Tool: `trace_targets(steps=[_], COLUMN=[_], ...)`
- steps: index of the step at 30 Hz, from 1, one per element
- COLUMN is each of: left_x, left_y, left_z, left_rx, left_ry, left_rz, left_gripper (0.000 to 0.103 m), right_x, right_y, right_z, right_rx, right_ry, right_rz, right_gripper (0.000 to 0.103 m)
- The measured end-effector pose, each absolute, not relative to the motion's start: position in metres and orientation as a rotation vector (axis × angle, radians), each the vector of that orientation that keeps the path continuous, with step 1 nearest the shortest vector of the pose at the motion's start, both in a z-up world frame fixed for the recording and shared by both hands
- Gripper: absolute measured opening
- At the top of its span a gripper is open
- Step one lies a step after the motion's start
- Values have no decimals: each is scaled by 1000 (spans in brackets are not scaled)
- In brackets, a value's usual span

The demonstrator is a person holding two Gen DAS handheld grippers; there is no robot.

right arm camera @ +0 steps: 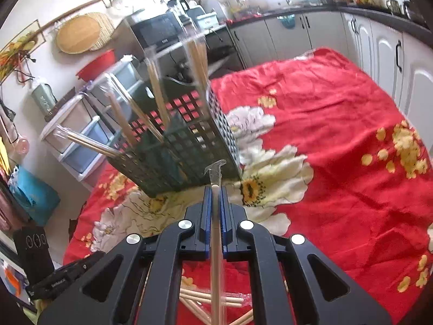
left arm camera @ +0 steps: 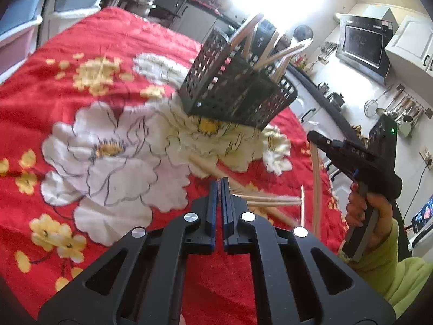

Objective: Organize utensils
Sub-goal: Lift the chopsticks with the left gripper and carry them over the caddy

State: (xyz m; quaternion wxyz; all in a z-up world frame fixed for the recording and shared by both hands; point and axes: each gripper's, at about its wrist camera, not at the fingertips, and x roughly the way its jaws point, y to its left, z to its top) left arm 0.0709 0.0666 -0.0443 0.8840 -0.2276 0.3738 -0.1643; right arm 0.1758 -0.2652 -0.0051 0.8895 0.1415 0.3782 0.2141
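A wrapped pair of chopsticks (right arm camera: 216, 243) is clamped between the pads of the right gripper (right arm camera: 215, 189), with the crimped end of its clear sleeve poking out just past the fingertips and the rest of its length running back under the tool. In the left wrist view the same pair is seen hanging down from that gripper, clear of the cloth. It is judged to be light and stiff, but the plastic sleeve is likely slick, so a hold close to one end, as here, may let the sticks swing or slide; a firm squeeze is advised. More wrapped chopsticks (left arm camera: 268, 203) are left in a loose, crossed pile on the red floral tablecloth (left arm camera: 108, 54), just beyond the left gripper (left arm camera: 219, 182). The jaws of that gripper are drawn together; whether a stick is pinched between them cannot be told, as nothing is seen there. The pile would best be picked one pair at a time, near an end that lies free of the others. The black perforated caddy (left arm camera: 232, 97) is stood on the cloth beyond the pile, and several pairs are already leaned inside it. Being light plastic, it could be tipped or pushed by a careless drop.
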Motion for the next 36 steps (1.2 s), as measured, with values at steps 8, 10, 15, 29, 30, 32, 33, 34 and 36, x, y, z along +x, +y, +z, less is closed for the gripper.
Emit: trace_targets(steps=[8, 10, 15, 29, 30, 32, 33, 34, 36], left_x=[74, 76, 78, 89, 89, 90, 90, 90, 91], left_y=[67, 65, 60, 36, 36, 35, 34, 34, 35], left_z=[-16, -7, 12, 61, 64, 69, 71, 72, 77], left_rx=[-472, -471, -469, -425, -423, -420, -418, -415, -416], left_ry=[699, 677, 623, 499, 492, 478, 471, 466, 455], left_rz=[-353, -360, -385, -466, -469, -475, -478, -479, -482], left_gripper=[1, 1, 1, 1, 1, 1, 1, 1, 1], right_x=[160, 156, 145, 127, 126, 125, 124, 123, 123], right_y=[-268, -269, -271, -271, -271, -271, -272, -272, -271], right_z=[24, 30, 46, 67, 68, 70, 71, 73, 76], right_rx=[283, 281, 275, 259, 260, 261, 262, 263, 261], right_ry=[679, 655, 593, 496, 492, 484, 479, 473, 464], right_rz=[466, 469, 475, 480, 479, 478, 477, 476, 476], right_gripper=[6, 6, 6, 6, 6, 6, 6, 6, 6])
